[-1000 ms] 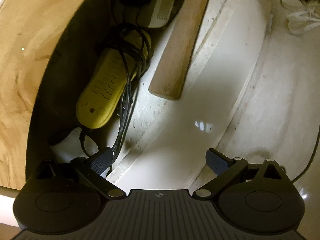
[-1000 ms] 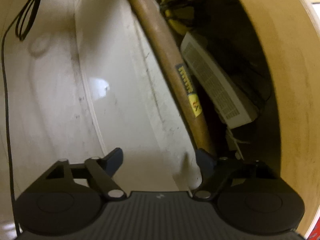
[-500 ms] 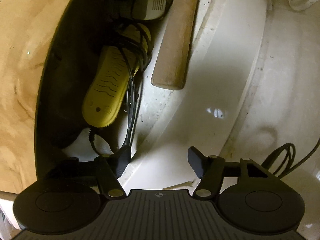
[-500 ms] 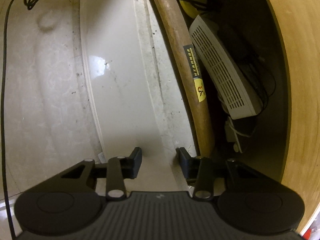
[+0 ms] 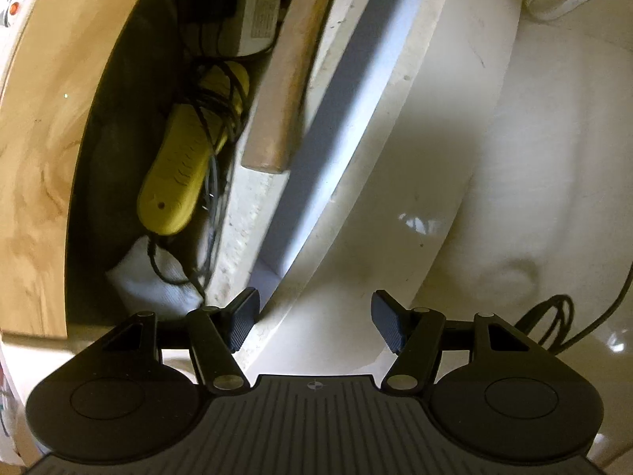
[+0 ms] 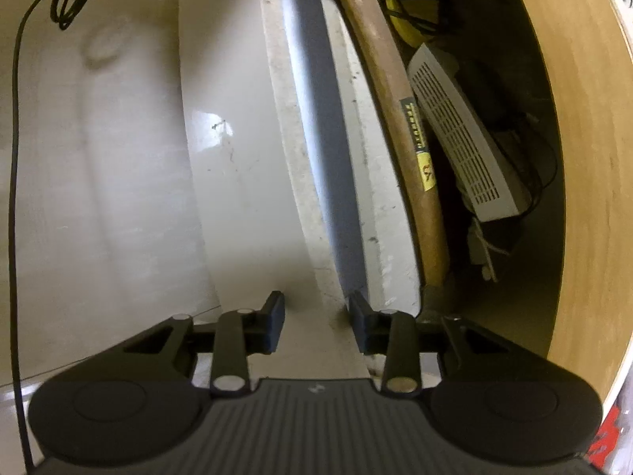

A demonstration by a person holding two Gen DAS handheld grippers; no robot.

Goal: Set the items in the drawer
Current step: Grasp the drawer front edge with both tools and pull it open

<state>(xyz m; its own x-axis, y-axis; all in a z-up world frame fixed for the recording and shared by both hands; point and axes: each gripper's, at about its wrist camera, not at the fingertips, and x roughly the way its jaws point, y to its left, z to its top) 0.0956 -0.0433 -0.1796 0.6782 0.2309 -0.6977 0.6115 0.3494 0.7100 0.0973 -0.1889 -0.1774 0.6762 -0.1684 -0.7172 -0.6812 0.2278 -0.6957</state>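
White, scuffed board forms the drawer front [image 5: 348,91], which runs diagonally away from the left gripper [image 5: 314,324]. Its fingers stand well apart with nothing between them; the left finger [image 5: 243,318] sits right at the near end of the front's top edge, though contact cannot be judged. Beyond and to the left of that finger lies the open drawer cavity, holding a wooden handle [image 5: 285,91] laid along the inside of the front, a yellow device [image 5: 186,170] wrapped in black cord further left, a white cloth [image 5: 154,281] just ahead of the left finger, and a white vented box [image 5: 263,4] at the far end. A wood-grain surface [image 5: 35,166] overhangs the cavity on the far left.

From the right gripper [image 6: 316,322], the same drawer front [image 6: 344,150] stretches straight ahead, its near end between the narrowly parted, empty fingers. To the right of it lie the wooden handle [image 6: 411,134] with a yellow label, then the white vented box [image 6: 463,134], with the yellow device [image 6: 403,19] far ahead. A black cable [image 6: 16,158] trails along the pale floor [image 6: 103,158] to the left.
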